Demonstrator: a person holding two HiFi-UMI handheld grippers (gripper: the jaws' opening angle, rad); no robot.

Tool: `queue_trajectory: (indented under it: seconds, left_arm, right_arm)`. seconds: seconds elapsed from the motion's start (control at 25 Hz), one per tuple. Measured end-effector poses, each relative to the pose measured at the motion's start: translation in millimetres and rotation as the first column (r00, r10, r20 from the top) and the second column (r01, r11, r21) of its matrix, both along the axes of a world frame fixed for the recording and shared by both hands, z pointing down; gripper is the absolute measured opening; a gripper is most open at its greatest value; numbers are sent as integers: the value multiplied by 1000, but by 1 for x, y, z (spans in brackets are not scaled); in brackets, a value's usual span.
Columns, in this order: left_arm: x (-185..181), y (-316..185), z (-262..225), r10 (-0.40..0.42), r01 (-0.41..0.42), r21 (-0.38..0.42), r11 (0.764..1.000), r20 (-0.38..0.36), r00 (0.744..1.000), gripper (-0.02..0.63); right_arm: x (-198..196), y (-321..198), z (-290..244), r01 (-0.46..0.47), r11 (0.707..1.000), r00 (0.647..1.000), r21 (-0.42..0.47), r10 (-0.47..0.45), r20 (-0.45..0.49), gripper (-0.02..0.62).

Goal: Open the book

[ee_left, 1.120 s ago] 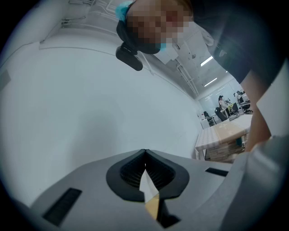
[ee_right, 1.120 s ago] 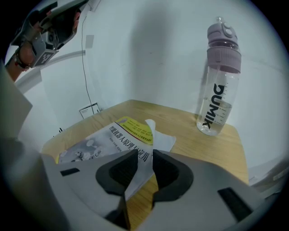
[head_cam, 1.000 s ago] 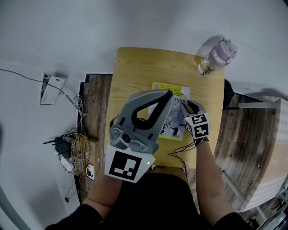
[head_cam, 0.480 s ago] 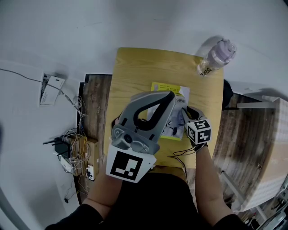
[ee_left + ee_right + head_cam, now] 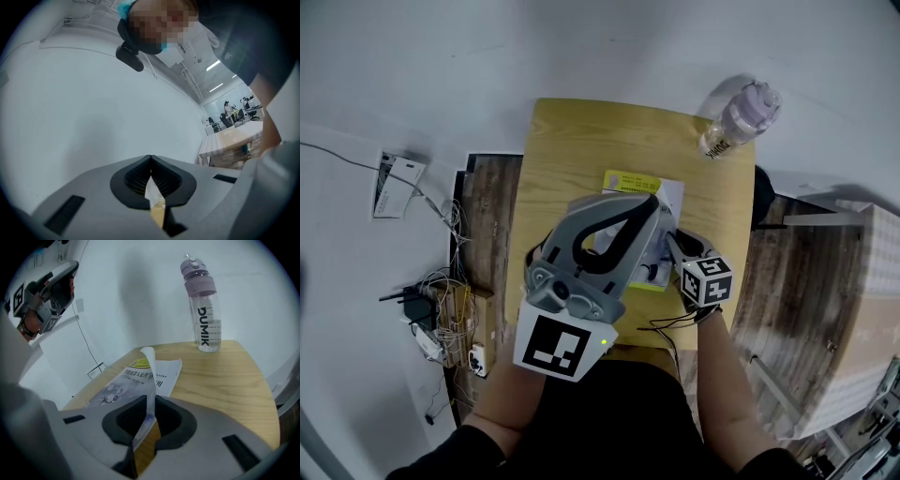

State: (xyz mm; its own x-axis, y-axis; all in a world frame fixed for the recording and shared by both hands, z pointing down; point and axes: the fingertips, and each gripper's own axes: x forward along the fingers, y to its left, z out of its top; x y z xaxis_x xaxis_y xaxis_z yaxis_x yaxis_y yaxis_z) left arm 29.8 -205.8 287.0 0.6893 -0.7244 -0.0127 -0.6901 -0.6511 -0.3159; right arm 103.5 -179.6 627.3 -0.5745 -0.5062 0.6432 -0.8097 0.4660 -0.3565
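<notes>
The book (image 5: 630,180) lies shut-side down on the wooden table (image 5: 572,141), its printed cover (image 5: 117,383) facing up. My right gripper (image 5: 667,246) is at the book's right edge. Its jaws have just been closing, and the thin front cover (image 5: 149,363) stands pinched between them (image 5: 147,401), lifted and curled upward off the page beneath. My left gripper (image 5: 652,201) hangs high above the book, pointing level, and hides most of it in the head view. Its jaws (image 5: 150,161) are shut on nothing.
A clear water bottle with a lilac cap (image 5: 734,117) (image 5: 202,310) stands at the table's far right corner. Bare wood (image 5: 225,376) lies between it and the book. Cables and a power strip (image 5: 441,323) clutter the floor to the left of the table.
My right gripper has drawn slightly back toward the table's near edge at the book's right side and rolled a little. The left gripper has stayed where it was.
</notes>
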Motion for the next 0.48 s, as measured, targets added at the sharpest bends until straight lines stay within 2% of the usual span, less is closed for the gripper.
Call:
queue_trajectory:
  seconds: [0.28,0.48]
  left_arm:
    - [5,3,-1,5,-5,1,1000,-4,1000,9]
    - [8,5,-2,11,-11,7,1000,0,1000,9]
  right_arm:
    - [4,8,-1,-11,1000,1000,-18,11,5,64]
    - [6,18,-2,-28,999,997,-23,30,72,63]
